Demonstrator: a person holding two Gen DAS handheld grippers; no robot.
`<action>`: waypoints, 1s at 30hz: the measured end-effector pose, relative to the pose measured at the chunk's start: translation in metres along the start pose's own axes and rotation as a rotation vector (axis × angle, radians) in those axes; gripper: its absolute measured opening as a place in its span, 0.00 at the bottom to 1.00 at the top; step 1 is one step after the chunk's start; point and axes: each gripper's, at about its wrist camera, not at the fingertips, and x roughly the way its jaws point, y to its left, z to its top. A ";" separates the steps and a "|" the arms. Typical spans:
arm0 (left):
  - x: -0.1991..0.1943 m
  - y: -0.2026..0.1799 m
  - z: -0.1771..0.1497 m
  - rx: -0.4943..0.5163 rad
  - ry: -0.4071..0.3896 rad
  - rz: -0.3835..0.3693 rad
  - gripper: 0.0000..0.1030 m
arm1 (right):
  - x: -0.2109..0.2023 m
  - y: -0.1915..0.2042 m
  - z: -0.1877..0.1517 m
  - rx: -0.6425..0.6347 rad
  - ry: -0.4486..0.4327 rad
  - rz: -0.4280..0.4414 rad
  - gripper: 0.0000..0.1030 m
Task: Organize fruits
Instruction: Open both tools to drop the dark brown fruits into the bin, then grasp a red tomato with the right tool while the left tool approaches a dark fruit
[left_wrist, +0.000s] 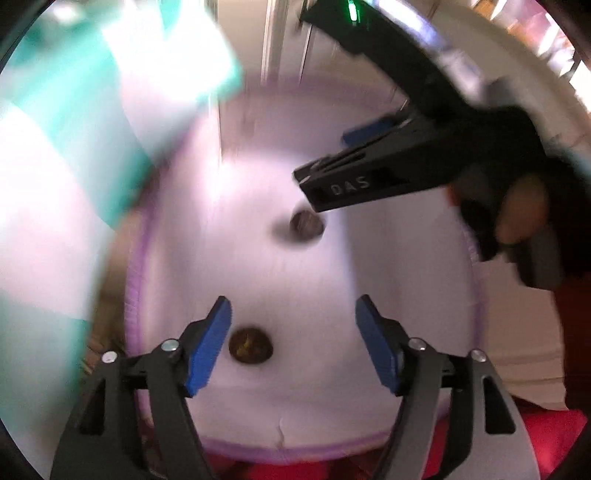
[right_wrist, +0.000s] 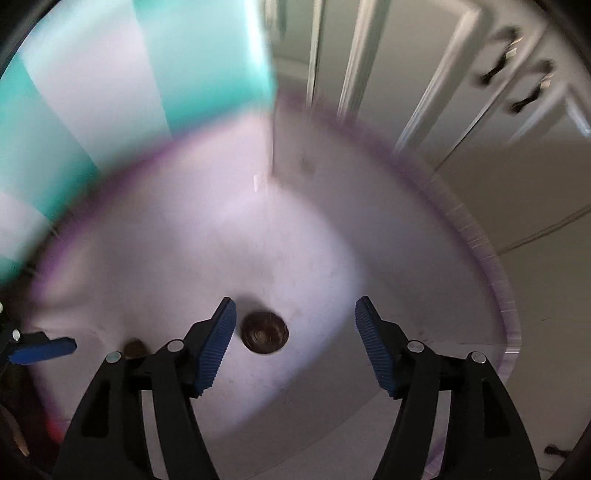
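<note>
Left wrist view shows our left gripper spread wide over a white plate with a purple rim, holding nothing. Two small dark round fruits lie on it, well apart. Our right gripper, lettered "DAS", also gapes wide and bare, one fruit between its fingers.

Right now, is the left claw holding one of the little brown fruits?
No, the left claw is wide open over the white round tray, and the small brown round fruit lies loose between its blue fingers.
</note>
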 end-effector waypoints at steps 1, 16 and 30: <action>-0.023 -0.002 0.001 0.009 -0.073 -0.003 0.78 | -0.022 -0.005 0.002 0.017 -0.057 0.031 0.64; -0.285 0.193 -0.117 -0.539 -0.627 0.484 0.99 | -0.175 0.232 0.062 -0.267 -0.480 0.519 0.83; -0.338 0.421 -0.253 -1.302 -0.688 0.693 0.98 | -0.094 0.484 0.175 -0.487 -0.303 0.418 0.83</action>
